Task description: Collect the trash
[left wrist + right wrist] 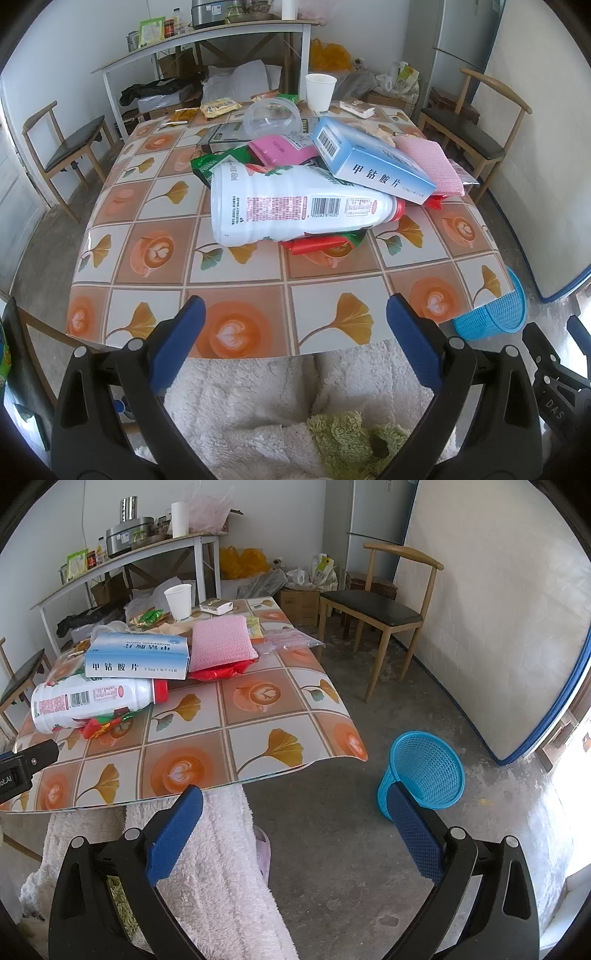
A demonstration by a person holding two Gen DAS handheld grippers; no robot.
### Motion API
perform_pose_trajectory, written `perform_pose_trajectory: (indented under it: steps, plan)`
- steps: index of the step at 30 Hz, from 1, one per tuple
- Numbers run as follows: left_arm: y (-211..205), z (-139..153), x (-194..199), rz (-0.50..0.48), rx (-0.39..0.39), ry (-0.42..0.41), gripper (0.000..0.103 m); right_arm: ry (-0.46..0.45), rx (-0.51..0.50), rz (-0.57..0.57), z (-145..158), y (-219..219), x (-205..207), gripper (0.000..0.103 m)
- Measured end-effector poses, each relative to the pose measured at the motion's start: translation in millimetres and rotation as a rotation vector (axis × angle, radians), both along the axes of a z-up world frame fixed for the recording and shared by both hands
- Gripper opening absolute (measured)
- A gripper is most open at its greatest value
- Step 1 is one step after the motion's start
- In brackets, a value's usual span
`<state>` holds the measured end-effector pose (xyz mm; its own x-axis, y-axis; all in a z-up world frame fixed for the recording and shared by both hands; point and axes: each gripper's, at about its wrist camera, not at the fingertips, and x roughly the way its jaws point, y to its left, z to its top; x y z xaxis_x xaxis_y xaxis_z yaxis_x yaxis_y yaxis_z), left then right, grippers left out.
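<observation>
A pile of trash lies mid-table: a white plastic bottle (288,205) (92,699) on its side with a red cap, a blue medicine box (373,160) (136,661) leaning on it, pink (280,147), green (212,162) and red wrappers (317,243), and a clear plastic lid (271,118). A blue mesh bin (424,771) (493,314) stands on the floor right of the table. My left gripper (295,325) hangs open over the table's near edge, short of the bottle. My right gripper (295,816) is open above the floor beside the table corner, nothing between its fingers.
A pink cloth (221,642), a white paper cup (320,91) (179,596) and snack packets sit further back on the tiled tablecloth (236,295). Wooden chairs (376,609) (66,147) flank the table. A person's fluffy white-robed lap (288,413) is under the near edge.
</observation>
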<state>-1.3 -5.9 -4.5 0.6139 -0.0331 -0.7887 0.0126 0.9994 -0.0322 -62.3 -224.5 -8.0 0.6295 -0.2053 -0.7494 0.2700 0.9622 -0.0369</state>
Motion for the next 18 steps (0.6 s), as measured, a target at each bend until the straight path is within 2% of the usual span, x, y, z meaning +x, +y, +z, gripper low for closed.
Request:
perform_pose_trajectory:
  steps: [18]
  plan:
    - [-1.4, -2.5, -1.2, 0.002, -0.006, 0.008, 0.094, 0.003, 0.001, 0.004, 1.8, 4.8, 1.3, 0.097]
